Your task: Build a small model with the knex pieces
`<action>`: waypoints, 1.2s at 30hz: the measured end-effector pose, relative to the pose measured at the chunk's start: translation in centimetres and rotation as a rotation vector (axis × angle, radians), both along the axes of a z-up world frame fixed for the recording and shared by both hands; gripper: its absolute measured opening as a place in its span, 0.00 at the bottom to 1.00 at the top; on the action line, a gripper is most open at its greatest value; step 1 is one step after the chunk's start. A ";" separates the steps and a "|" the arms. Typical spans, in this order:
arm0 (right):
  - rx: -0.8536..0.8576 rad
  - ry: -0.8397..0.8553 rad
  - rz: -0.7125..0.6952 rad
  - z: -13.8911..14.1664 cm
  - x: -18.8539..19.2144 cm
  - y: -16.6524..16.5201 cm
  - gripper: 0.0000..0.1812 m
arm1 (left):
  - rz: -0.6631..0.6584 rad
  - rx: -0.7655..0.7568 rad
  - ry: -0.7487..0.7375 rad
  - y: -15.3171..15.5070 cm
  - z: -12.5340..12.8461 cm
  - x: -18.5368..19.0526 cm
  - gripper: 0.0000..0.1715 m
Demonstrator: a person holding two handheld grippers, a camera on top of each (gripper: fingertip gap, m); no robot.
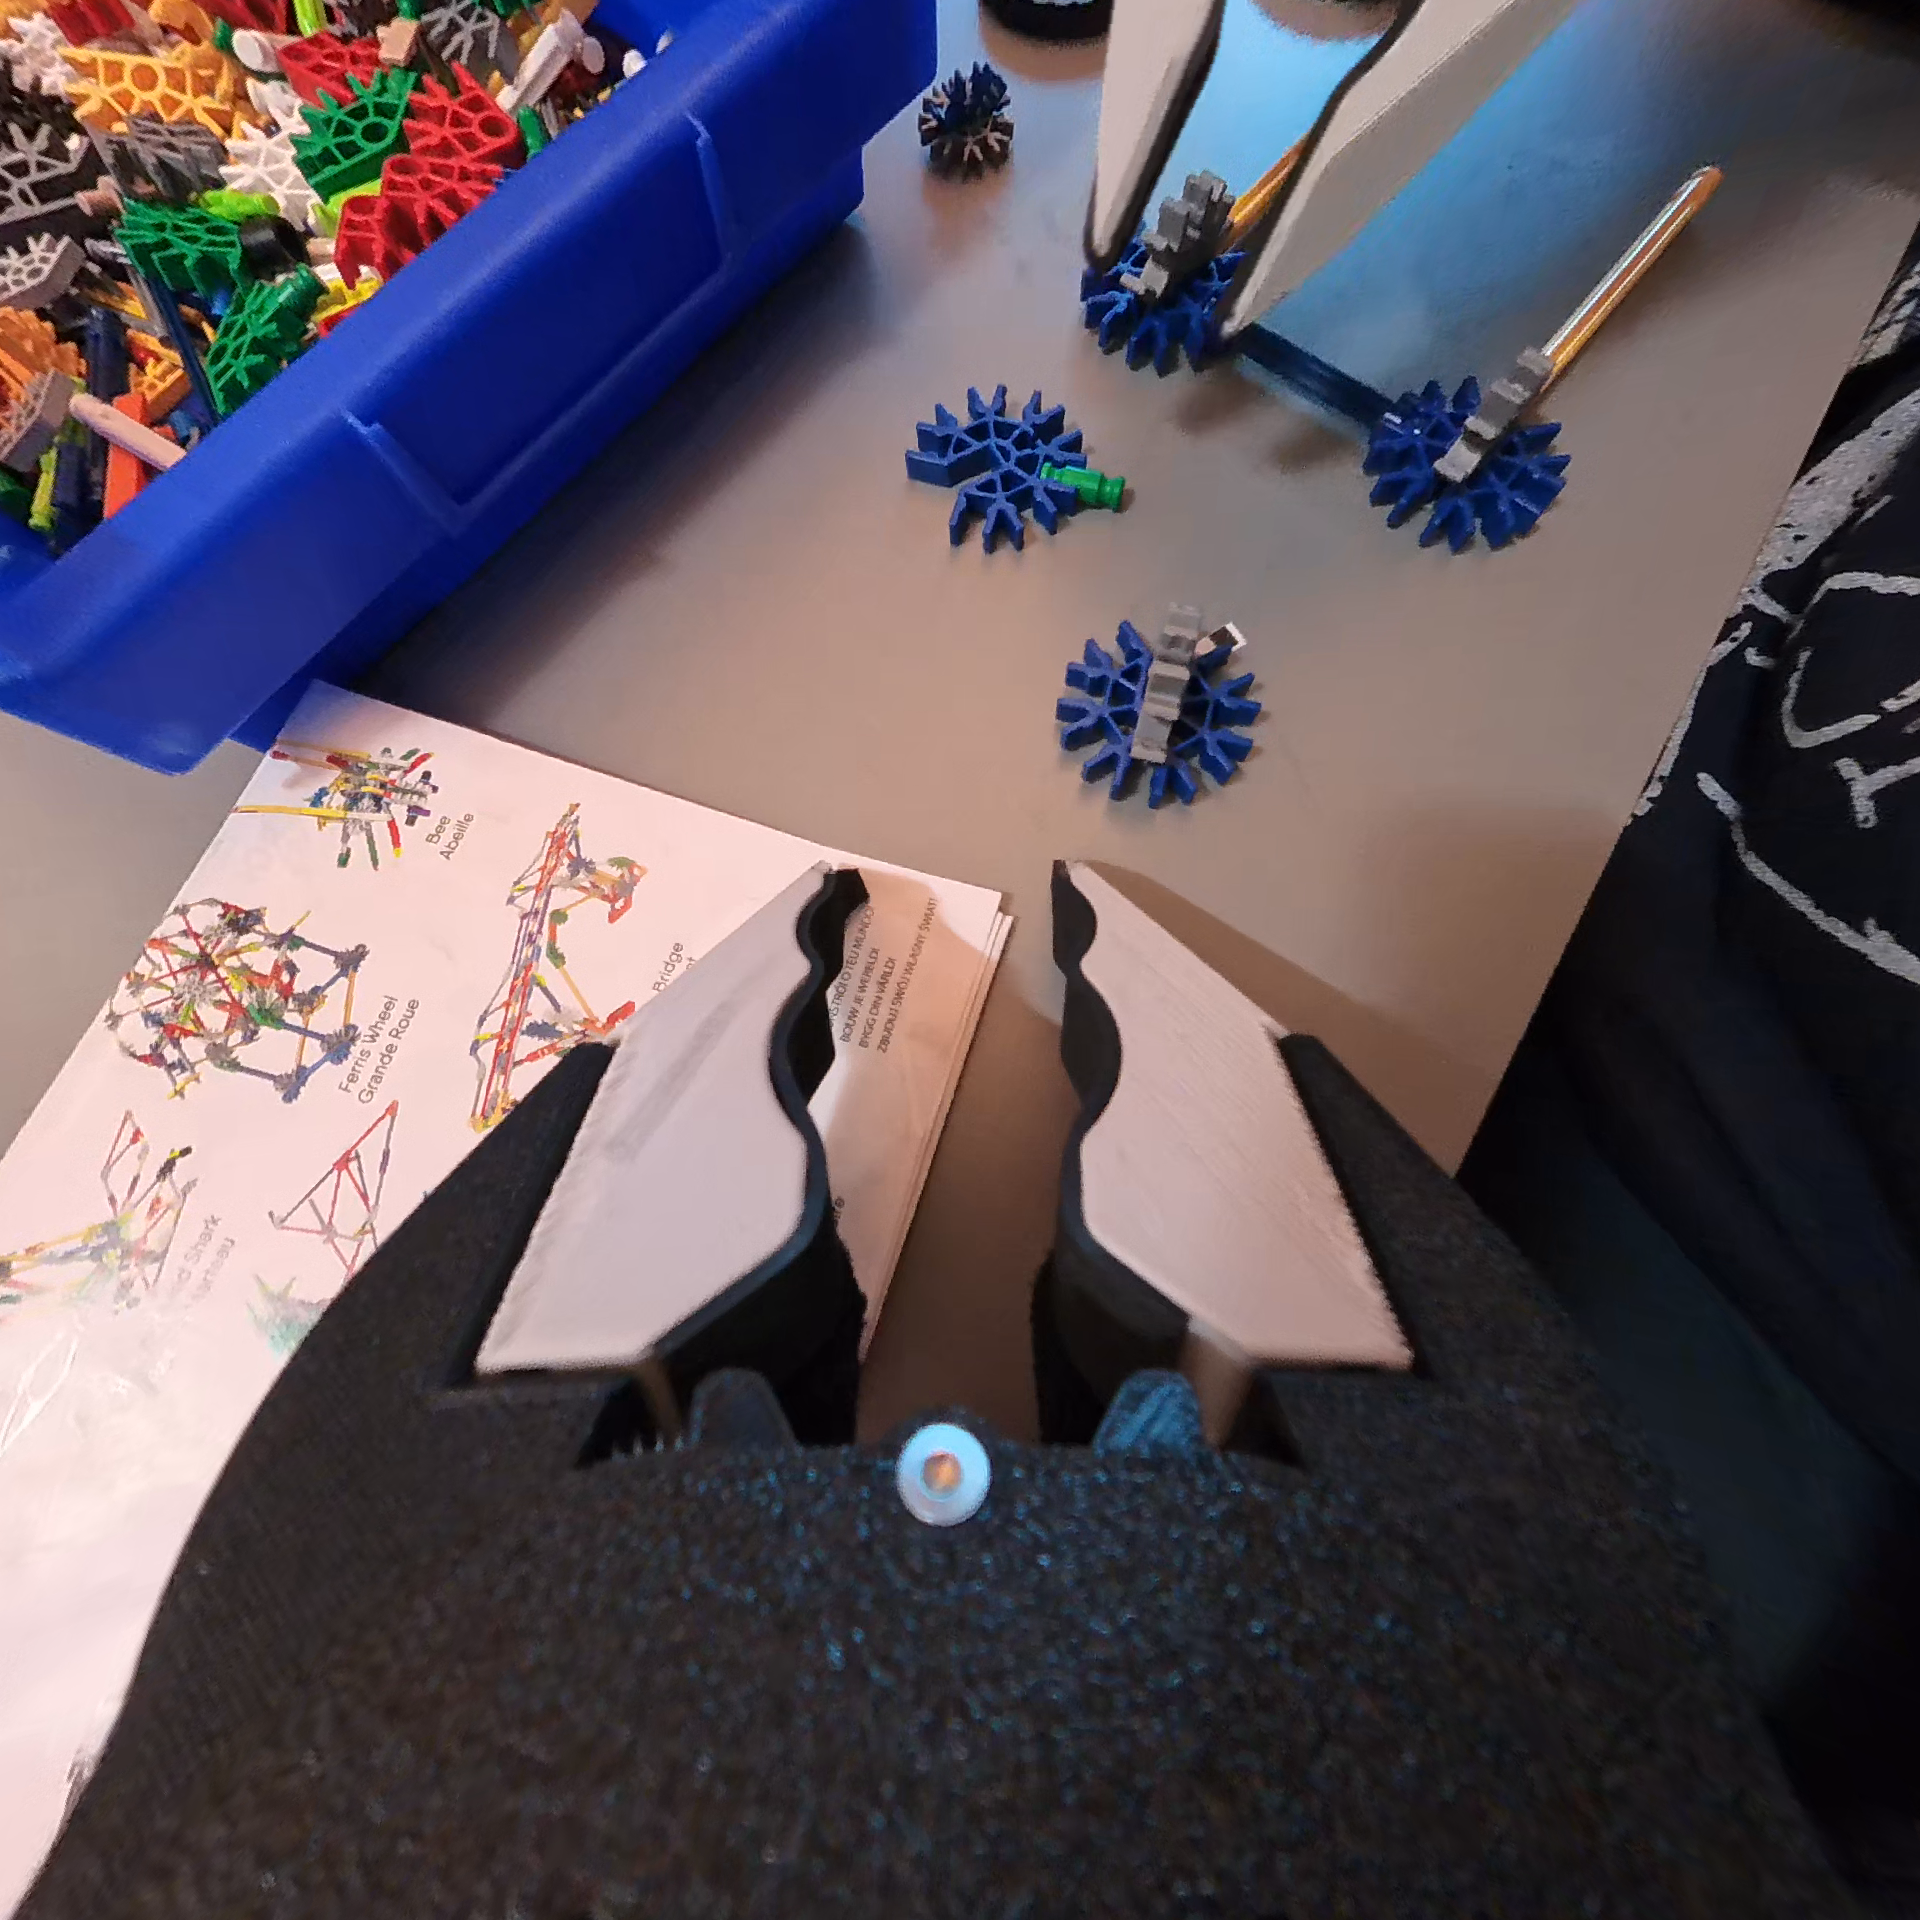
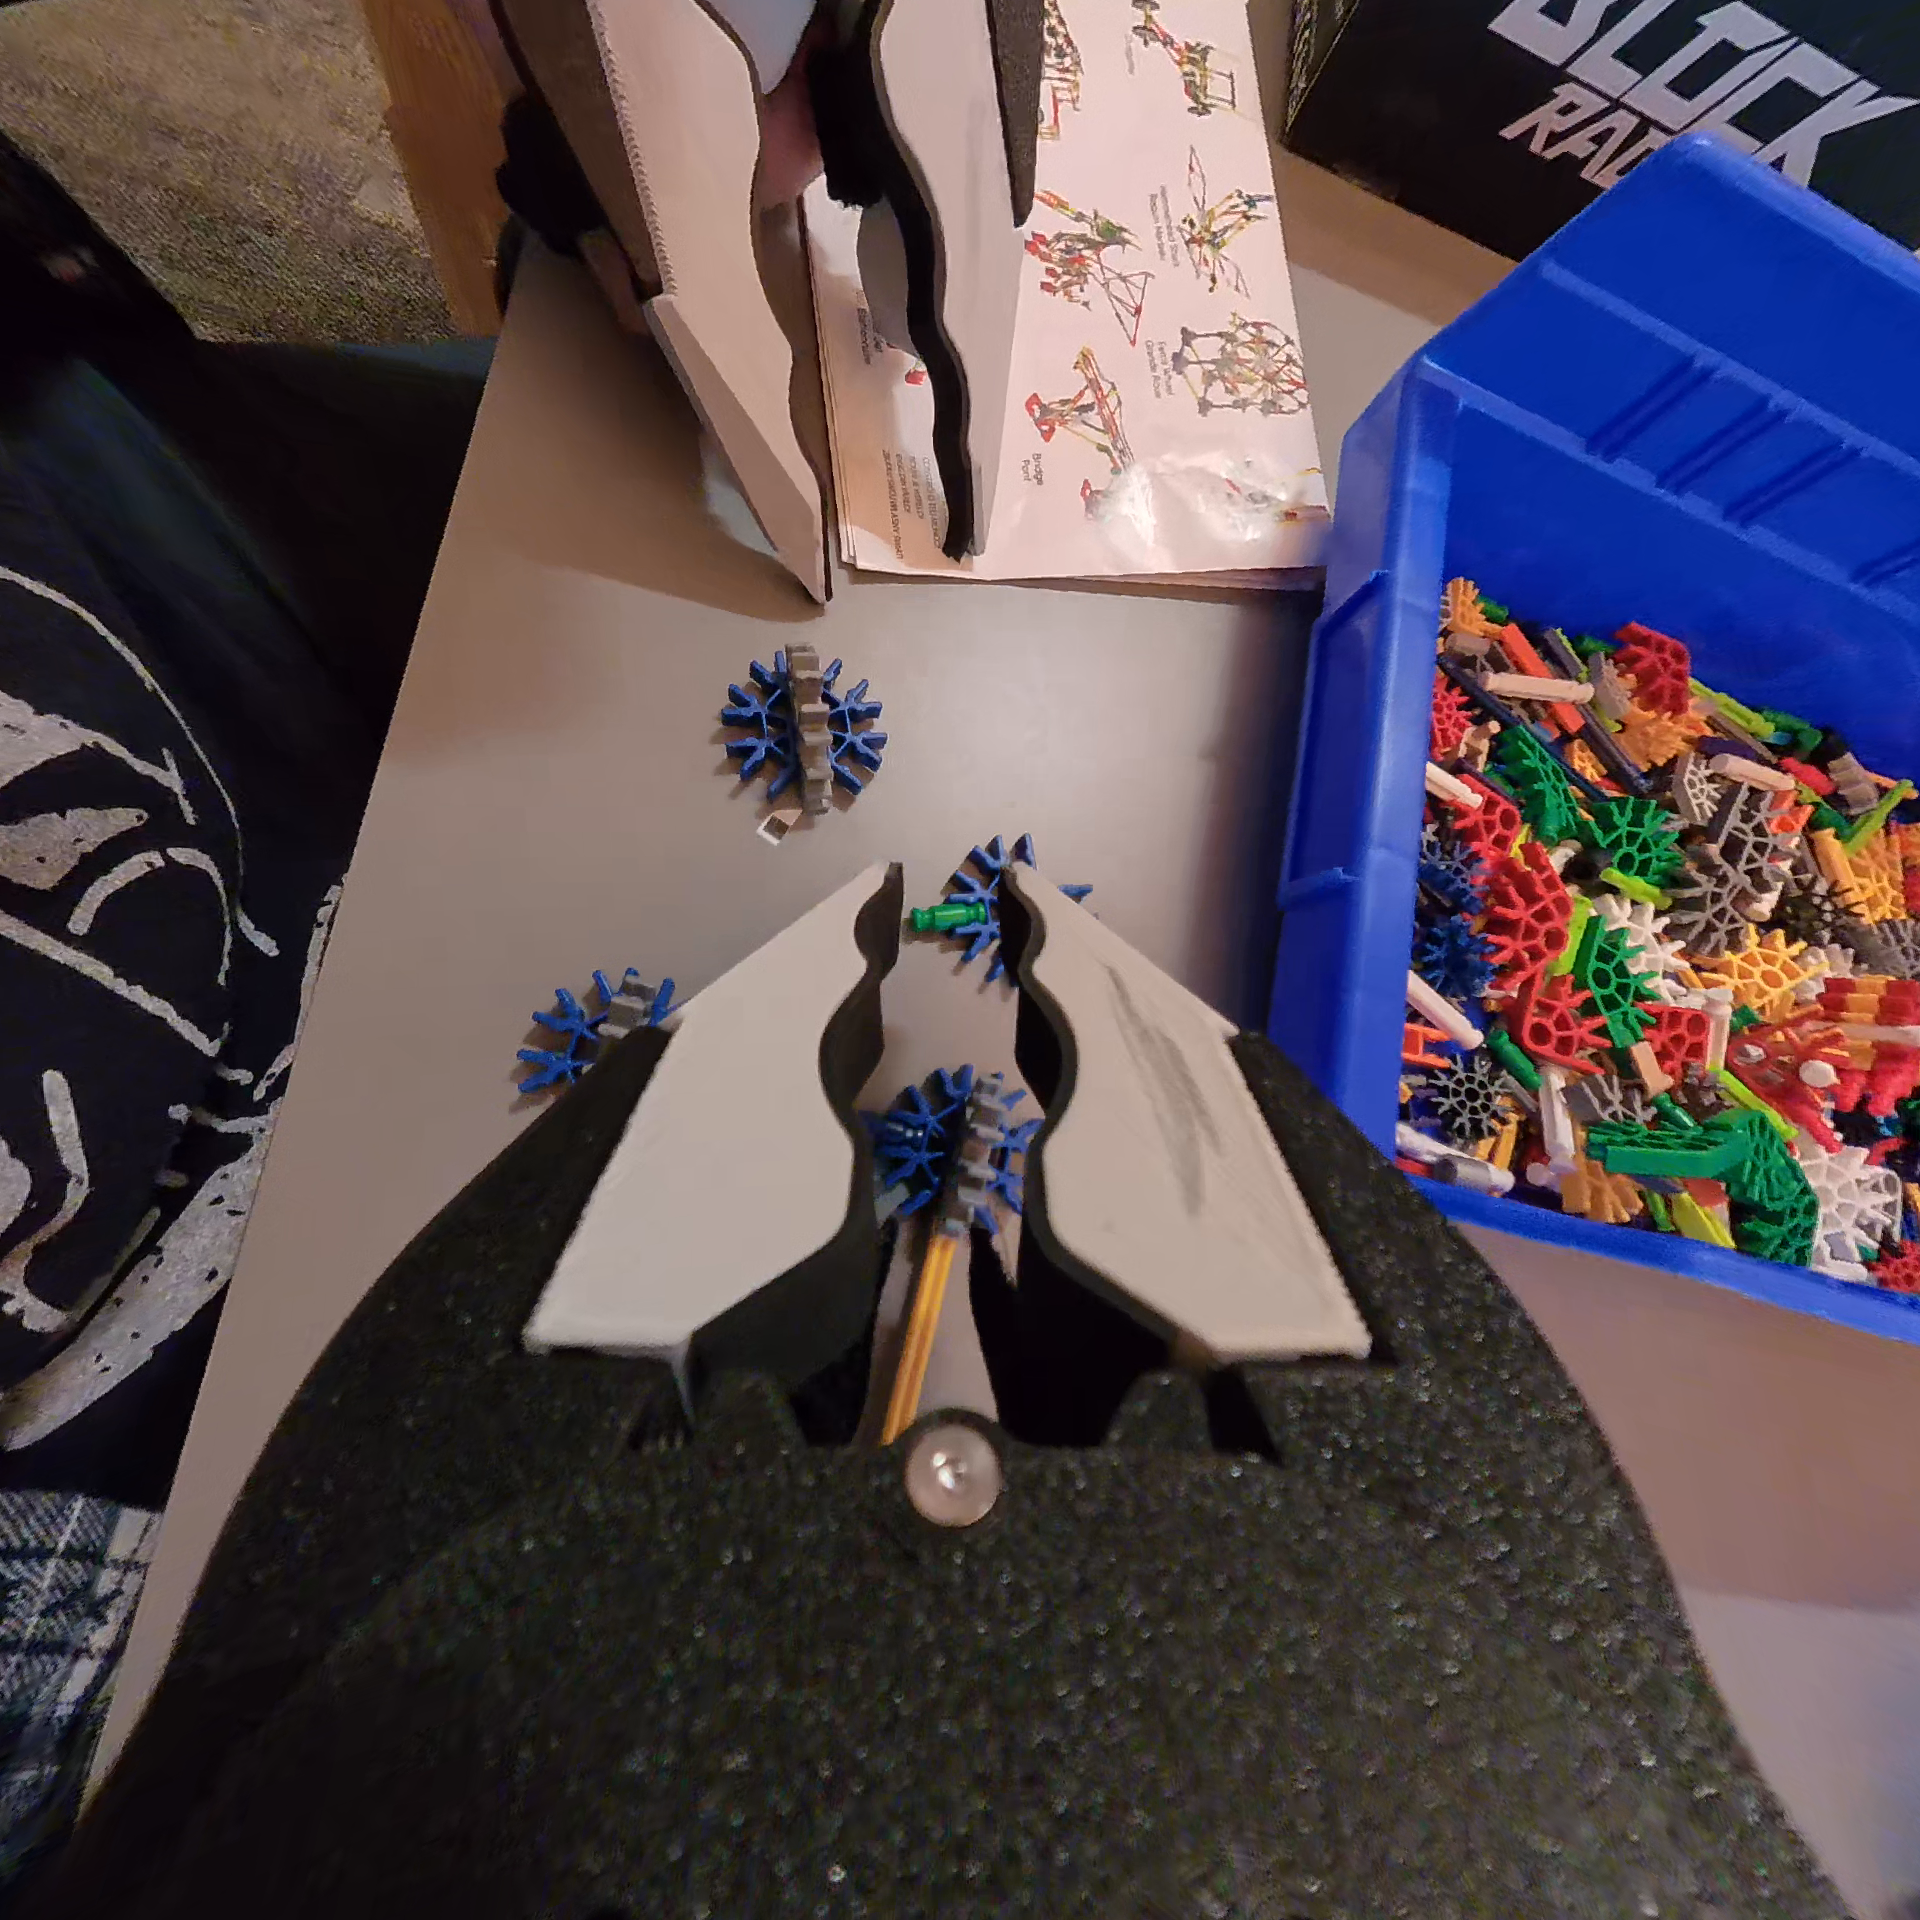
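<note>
Landmark: blue plastic bin (image 1: 436, 416) of mixed coloured construction pieces, standing on the grey tabletop (image 1: 727, 644).

1. Left gripper (image 1: 956, 883), black body with pale flat fingers. Jaws parted by a moderate gap, nothing between them. It hangs over the tabletop edge nearest the person, on the booklet side of the bin; one finger overlaps the booklet corner.

2. Right gripper (image 2: 951, 883), same build. Jaws narrowed around a blue snowflake-shaped plastic connector with a grey connector slotted across it (image 2: 951, 1138) and a yellow rod (image 2: 925, 1320) running back toward the gripper body. The piece sits deep between the fingers; whether the pads actually press it cannot be told. Position: beside the bin, away from the booklet.

3. Second blue-and-grey connector pair with yellow rod (image 1: 1470, 457), joined to item 2 by a dark blue rod (image 1: 1314, 372); farther from the bin, toward the person.

4. Flat blue snowflake connector with short green rod (image 1: 1003, 468), lying between bin and item 3.

5. Blue connector with upright grey connector, no rod (image 1: 1158, 712), nearer the booklet.

6. White printed instruction booklet (image 1: 364, 987), flat, touching the bin's near end.

7. Small dark blue-and-grey connector (image 1: 966, 120), by the bin's far corner.

8. Person's dark printed garment (image 1: 1766, 831), along the table edge opposite the bin.
</note>
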State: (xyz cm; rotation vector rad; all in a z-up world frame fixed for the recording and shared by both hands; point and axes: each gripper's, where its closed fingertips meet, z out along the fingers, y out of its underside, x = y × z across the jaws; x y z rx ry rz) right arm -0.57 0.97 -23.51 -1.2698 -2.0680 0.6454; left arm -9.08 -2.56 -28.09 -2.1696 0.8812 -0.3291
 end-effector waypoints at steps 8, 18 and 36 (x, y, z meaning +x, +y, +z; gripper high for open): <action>-0.019 -0.030 0.018 -1.0 0.7 -0.7 0.10 | 0.001 -0.002 -0.002 0.0 0.0 0.0 0.22; -0.020 -0.020 0.019 -0.9 0.3 -0.7 0.10 | 0.001 -0.002 -0.003 0.0 0.0 0.0 0.22; -0.020 -0.028 0.040 -1.4 -0.5 -0.8 0.10 | 0.000 -0.005 -0.005 0.0 0.0 0.0 0.22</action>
